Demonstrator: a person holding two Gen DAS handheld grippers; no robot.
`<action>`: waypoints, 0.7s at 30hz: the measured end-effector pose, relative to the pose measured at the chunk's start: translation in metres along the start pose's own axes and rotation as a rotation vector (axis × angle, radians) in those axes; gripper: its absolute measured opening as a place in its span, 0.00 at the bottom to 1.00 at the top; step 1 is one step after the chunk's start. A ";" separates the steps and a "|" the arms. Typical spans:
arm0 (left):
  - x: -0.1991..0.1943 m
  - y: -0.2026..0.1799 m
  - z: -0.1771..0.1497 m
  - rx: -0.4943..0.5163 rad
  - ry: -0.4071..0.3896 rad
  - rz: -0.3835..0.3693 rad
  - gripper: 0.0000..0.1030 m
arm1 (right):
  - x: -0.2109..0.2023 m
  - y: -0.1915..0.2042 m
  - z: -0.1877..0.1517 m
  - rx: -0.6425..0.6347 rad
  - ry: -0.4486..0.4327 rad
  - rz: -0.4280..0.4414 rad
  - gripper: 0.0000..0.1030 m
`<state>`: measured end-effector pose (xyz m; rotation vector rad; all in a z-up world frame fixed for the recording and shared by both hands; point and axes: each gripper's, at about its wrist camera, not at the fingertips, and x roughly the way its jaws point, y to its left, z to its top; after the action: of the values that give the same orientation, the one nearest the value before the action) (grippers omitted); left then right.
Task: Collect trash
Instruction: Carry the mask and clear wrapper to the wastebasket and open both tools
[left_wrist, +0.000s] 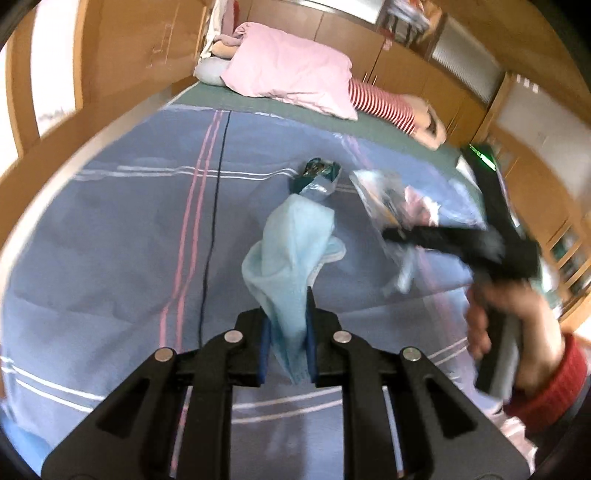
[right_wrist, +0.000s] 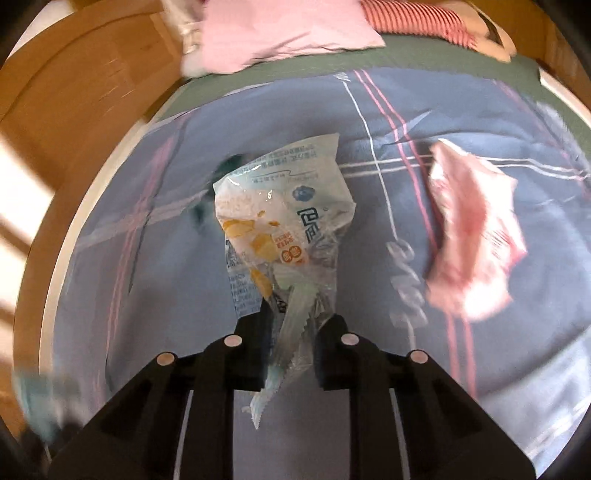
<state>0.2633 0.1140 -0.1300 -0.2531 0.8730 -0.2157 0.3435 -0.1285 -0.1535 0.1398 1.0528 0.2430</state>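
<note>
My left gripper (left_wrist: 287, 332) is shut on a light blue face mask (left_wrist: 291, 254) and holds it above the blue striped bedspread (left_wrist: 129, 240). A dark teal crumpled wrapper (left_wrist: 317, 177) lies on the bedspread just beyond the mask. My right gripper (right_wrist: 295, 332) is shut on a clear plastic snack wrapper (right_wrist: 284, 206) with yellow and blue print. It also shows in the left wrist view (left_wrist: 406, 236), held in a hand at the right. A pink wrapper (right_wrist: 472, 229) lies on the bedspread to the right of the clear one.
A pink pillow (left_wrist: 291, 74) and a red-and-white striped cloth (left_wrist: 384, 107) lie at the far end of the bed. Wooden cabinets (left_wrist: 424, 70) run along the far wall. A wooden bed frame (right_wrist: 74, 110) edges the left side.
</note>
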 end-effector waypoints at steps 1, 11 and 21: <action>-0.002 0.002 -0.002 -0.010 -0.002 -0.021 0.16 | -0.018 0.000 -0.010 -0.025 -0.011 0.012 0.19; -0.053 -0.015 -0.028 -0.019 -0.048 -0.163 0.14 | -0.169 -0.024 -0.102 -0.180 -0.167 0.039 0.19; -0.128 -0.135 -0.090 0.235 -0.059 -0.244 0.14 | -0.264 -0.057 -0.220 -0.215 -0.111 -0.006 0.19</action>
<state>0.1028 0.0116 -0.0515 -0.1454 0.7499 -0.5320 0.0346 -0.2534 -0.0525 -0.0434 0.9102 0.3375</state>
